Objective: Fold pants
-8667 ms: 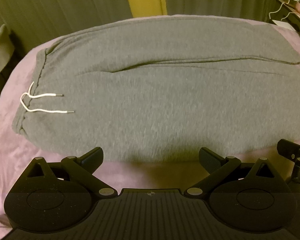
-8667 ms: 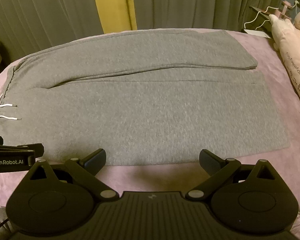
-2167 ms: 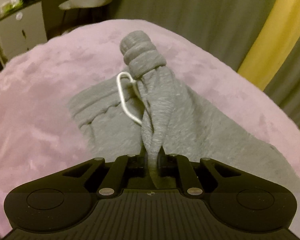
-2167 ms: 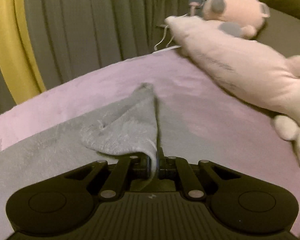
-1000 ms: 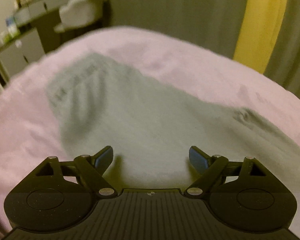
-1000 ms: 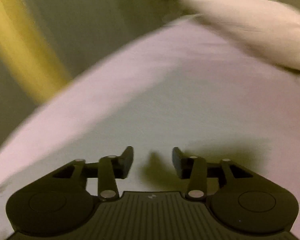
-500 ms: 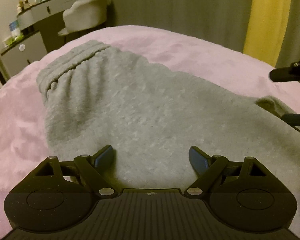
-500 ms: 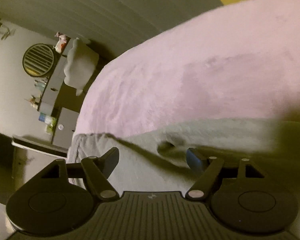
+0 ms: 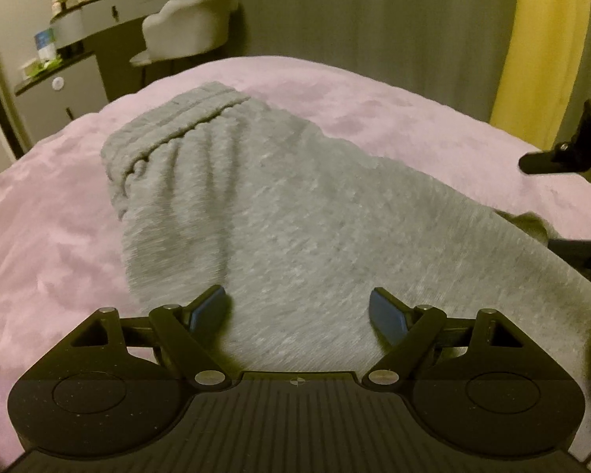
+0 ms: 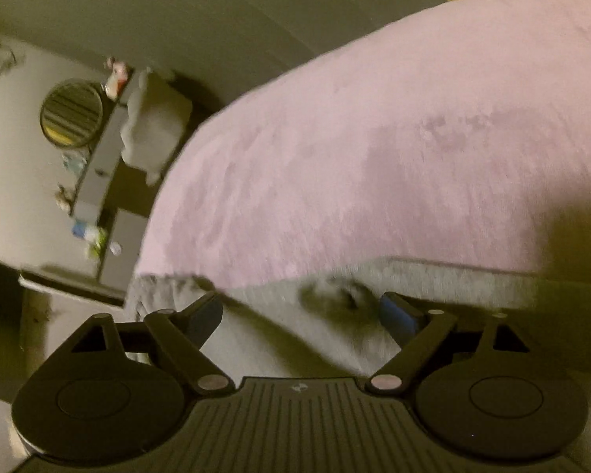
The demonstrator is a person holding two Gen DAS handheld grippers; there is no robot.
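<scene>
The grey sweatpants (image 9: 295, 213) lie on the pink blanket, folded lengthwise, with the ribbed waistband (image 9: 177, 126) at the far left. My left gripper (image 9: 299, 309) is open and empty, low over the near edge of the pants. My right gripper (image 10: 301, 311) is open and empty, tilted, over a rumpled bit of the grey cloth (image 10: 335, 295) at the pants' far edge. The right gripper's fingers (image 9: 547, 161) also show at the right edge of the left wrist view.
The pink blanket (image 9: 51, 213) covers the bed around the pants. A dresser with bottles (image 9: 71, 59) and a pale chair (image 9: 189, 35) stand beyond the bed on the left. Grey curtains and a yellow strip (image 9: 532, 39) hang behind.
Both grippers held cloth 2.2 s ago and have since opened. Over the last second the left gripper pulled back a little and the right gripper swung round to face the waistband end.
</scene>
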